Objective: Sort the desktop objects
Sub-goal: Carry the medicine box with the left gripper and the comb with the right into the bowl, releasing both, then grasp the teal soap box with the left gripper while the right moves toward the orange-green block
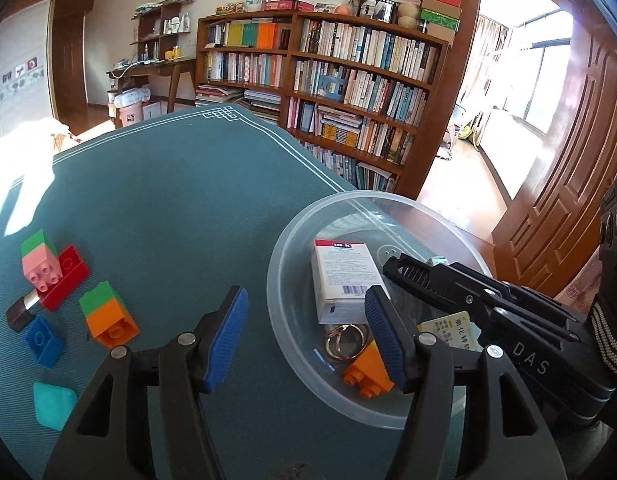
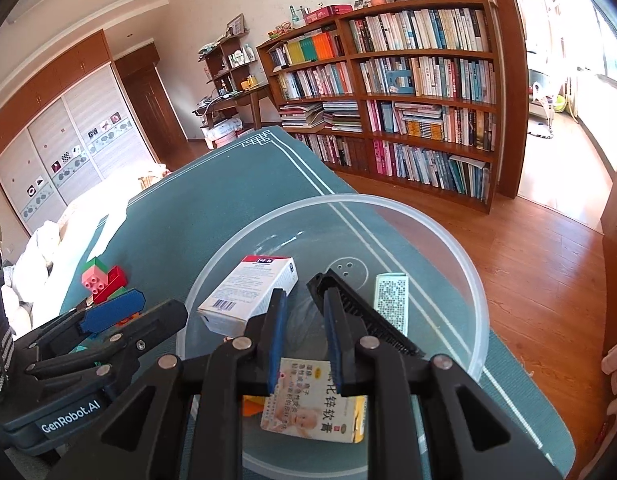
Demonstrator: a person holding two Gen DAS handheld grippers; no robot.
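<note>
We judge the sorting about half done. The clear bowl (image 1: 286,240) already holds a white box (image 1: 342,276), a key ring (image 1: 344,340), an orange brick (image 1: 366,372) and a yellow carton (image 2: 320,408). Bricks (image 1: 54,272), a teal piece (image 1: 52,404) and a small dark tube (image 1: 22,312) still lie on our green desk (image 1: 180,200). Our left claw (image 1: 304,336) stands wide and empty at the bowl's rim; our right claw (image 2: 304,340) is nearly closed, holding nothing, over the bowl. A bookshelf (image 1: 348,80) lines the sunny room.

Sunlit rm, bookshelf (image 1: 340,92), wood floor (image 2: 528,264).
</note>
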